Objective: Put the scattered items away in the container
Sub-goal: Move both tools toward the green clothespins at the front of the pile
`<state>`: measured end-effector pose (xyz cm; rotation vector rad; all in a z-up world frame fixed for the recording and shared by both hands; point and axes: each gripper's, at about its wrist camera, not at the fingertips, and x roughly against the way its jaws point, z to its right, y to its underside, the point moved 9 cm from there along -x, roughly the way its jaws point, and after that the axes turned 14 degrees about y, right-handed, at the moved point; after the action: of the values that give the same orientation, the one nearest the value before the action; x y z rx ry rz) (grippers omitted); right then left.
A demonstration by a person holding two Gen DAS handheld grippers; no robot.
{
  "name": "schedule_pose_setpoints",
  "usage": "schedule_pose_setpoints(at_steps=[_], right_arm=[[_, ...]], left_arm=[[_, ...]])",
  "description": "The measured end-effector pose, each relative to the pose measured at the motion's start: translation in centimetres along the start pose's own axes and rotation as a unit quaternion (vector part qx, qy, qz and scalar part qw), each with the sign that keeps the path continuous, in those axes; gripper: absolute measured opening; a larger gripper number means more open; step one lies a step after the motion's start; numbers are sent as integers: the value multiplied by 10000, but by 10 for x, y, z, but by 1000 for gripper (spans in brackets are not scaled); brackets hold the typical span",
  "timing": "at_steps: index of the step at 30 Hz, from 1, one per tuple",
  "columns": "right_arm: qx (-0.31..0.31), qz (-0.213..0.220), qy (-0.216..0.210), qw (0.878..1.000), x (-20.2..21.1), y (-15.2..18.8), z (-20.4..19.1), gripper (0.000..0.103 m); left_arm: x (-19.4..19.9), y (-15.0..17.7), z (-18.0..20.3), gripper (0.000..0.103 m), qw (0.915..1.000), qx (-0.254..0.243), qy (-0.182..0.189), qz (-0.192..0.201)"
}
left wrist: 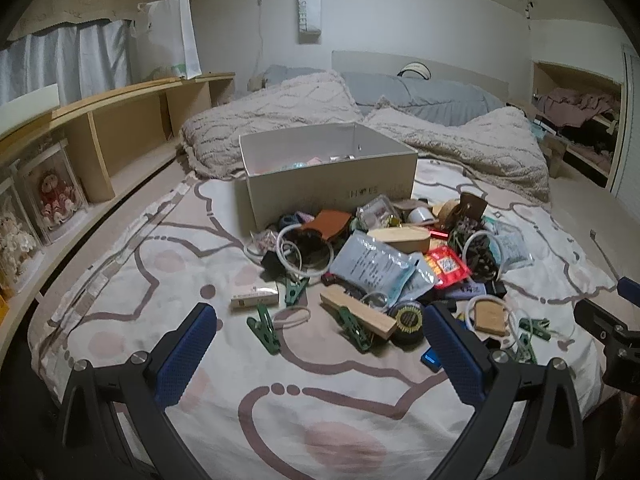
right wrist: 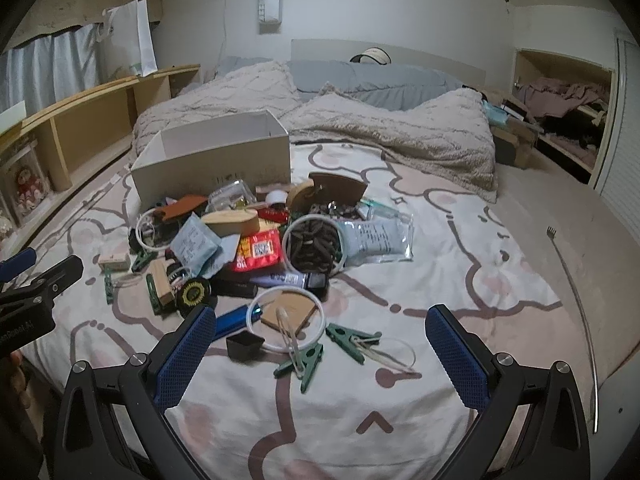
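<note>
Right now you hold both the left gripper [left wrist: 320, 354] and right gripper [right wrist: 320, 354] spread wide, low over the bedsheet [left wrist: 280, 420], empty. At twelve o'clock, the cardboard box [left wrist: 328, 190] carries faint lettering, too blurred to read.

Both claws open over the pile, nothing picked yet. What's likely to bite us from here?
1. The white ring lies across the wooden square and a green clip; the right claw may drag neighbours along.
2. Items are stacked against the box front wall; pulling one could topple others.
3. The left claw hovers near the round tin leaning on the wooden block; it may roll.
</note>
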<state>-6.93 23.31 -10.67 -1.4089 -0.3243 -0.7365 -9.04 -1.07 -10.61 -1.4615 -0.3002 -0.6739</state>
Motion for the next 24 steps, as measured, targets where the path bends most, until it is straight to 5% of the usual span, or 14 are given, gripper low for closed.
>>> schedule_pose_setpoints(at_steps=[24], right_arm=[[-455, -609, -182, 9969, -50, 55, -1, 103]], left_arm=[[-51, 72, 0, 103, 9959, 198, 187, -868]])
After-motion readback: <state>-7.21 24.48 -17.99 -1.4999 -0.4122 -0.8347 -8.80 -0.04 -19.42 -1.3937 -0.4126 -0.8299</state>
